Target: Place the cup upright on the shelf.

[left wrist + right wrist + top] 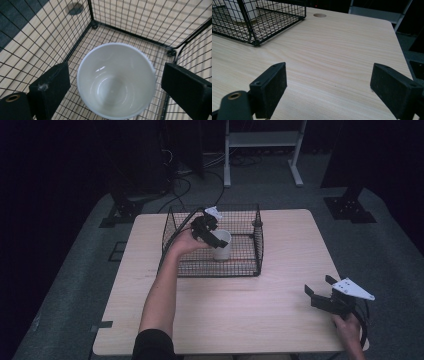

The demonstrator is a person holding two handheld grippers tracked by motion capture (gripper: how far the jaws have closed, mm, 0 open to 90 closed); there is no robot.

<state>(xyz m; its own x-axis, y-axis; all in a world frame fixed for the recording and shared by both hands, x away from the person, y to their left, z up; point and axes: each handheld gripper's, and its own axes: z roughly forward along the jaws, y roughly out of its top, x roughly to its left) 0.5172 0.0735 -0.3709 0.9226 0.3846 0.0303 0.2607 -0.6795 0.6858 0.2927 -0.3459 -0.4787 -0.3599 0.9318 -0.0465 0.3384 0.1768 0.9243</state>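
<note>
A white cup stands upright inside the black wire basket at the table's middle back. My left gripper hangs over the cup's near-left rim, open. In the left gripper view the empty cup sits between the two black jaws with a gap on each side. My right gripper is open above the front right part of the table, held by a hand. In the right gripper view my right gripper spans bare wood, and the cup shows through the basket at upper left.
The light wooden table has a round cable hole near its far edge. A small dark piece lies at the front left edge. A metal stand and cables lie on the floor beyond.
</note>
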